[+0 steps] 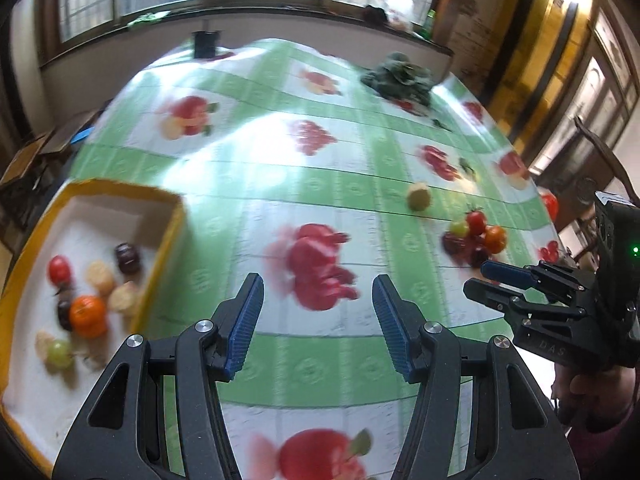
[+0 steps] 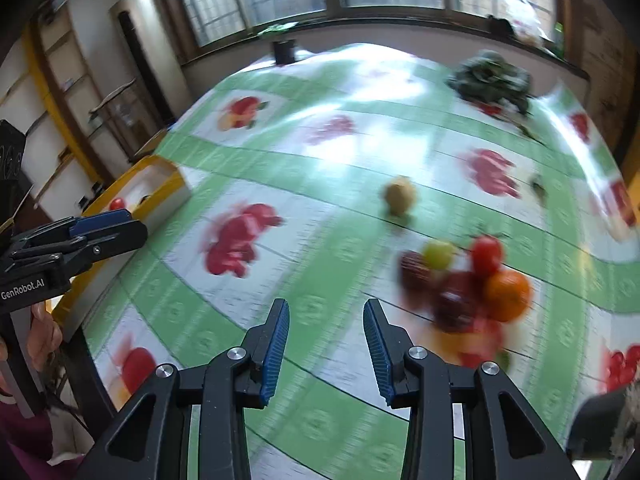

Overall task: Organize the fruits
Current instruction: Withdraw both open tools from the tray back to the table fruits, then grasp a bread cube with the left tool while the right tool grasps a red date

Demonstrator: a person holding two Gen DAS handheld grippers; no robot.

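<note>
Fruit pile [image 2: 464, 280] lies right of the right gripper's [image 2: 326, 344] fingers (parted, empty).

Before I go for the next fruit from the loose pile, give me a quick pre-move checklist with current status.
1. Right gripper empty: ok, jaws apart with only tablecloth between them.
2. Left gripper empty: ok, jaws apart, nothing held.
3. Loose fruit pile in reach of the right gripper: ok, it lies just ahead and to the right of the jaws.
4. Single target fruit separable: cannot tell, the pile is blurred and the pieces touch.
5. Yellow-rimmed box has room: ok, bare floor shows behind the fruit in it.
6. Lone pale fruit apart from the pile: ok, it sits alone farther back.
</note>
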